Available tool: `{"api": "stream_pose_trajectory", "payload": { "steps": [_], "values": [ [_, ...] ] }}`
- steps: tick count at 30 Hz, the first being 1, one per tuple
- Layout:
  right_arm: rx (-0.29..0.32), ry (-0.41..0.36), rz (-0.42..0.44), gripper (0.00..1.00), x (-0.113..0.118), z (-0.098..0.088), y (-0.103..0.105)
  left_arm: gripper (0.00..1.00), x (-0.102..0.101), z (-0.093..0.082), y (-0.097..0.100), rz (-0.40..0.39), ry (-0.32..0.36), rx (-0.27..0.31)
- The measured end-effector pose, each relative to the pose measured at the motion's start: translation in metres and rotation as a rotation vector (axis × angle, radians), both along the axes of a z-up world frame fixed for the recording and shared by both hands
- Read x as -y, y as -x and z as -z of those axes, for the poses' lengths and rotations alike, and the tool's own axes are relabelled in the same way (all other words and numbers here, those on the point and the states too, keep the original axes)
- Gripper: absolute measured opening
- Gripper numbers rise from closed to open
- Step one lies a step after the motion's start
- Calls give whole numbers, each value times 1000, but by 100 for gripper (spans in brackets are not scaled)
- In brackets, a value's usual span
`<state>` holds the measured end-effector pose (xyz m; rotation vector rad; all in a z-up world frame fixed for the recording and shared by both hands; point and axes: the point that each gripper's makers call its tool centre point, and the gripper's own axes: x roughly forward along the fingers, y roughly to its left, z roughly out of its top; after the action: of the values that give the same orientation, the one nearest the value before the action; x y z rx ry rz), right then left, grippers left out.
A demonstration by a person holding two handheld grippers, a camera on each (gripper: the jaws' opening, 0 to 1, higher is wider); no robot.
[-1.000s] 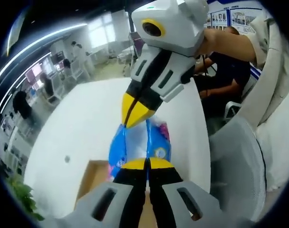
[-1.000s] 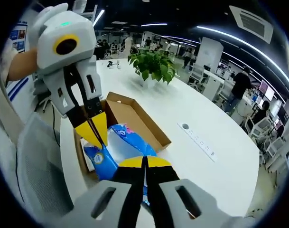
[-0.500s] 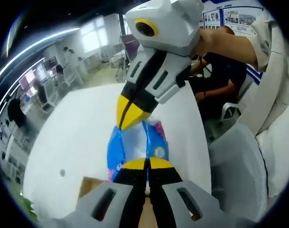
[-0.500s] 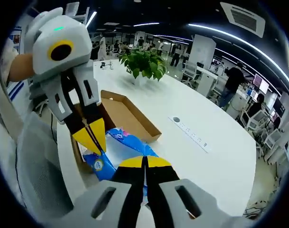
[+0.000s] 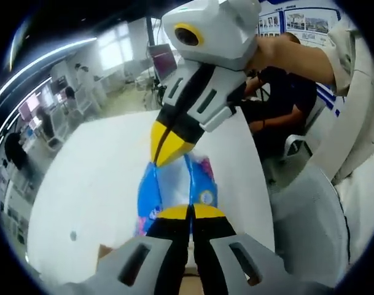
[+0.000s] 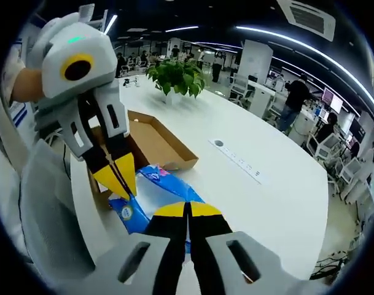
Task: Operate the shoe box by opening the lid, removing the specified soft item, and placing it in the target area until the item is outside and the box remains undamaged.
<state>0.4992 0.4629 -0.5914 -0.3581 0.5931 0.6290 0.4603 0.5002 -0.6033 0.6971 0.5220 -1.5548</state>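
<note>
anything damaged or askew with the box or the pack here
Nothing stands out. The cardboard shoe box lies open on the white table, with no visible tears. The left claw and right claw both grip the blue soft pack, lifted above the table.

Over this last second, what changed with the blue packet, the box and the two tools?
The blue packet was carried away from the open cardboard box: in both views the box has slid back from the packet. No grasp changed: the left tool and the right tool stay shut on opposite ends of it. The white table and plant look unchanged.
</note>
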Motion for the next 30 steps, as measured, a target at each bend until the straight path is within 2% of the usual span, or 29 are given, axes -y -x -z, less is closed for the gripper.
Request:
{"api": "stream_pose_trajectory", "payload": {
  "steps": [11, 30],
  "values": [
    [-16, -14, 59, 0, 40, 10, 4, 0, 42, 14, 9, 45, 3, -46],
    [-27, 1, 79, 0, 93, 18, -5, 0, 94, 30, -2, 92, 7, -93]
  ]
}}
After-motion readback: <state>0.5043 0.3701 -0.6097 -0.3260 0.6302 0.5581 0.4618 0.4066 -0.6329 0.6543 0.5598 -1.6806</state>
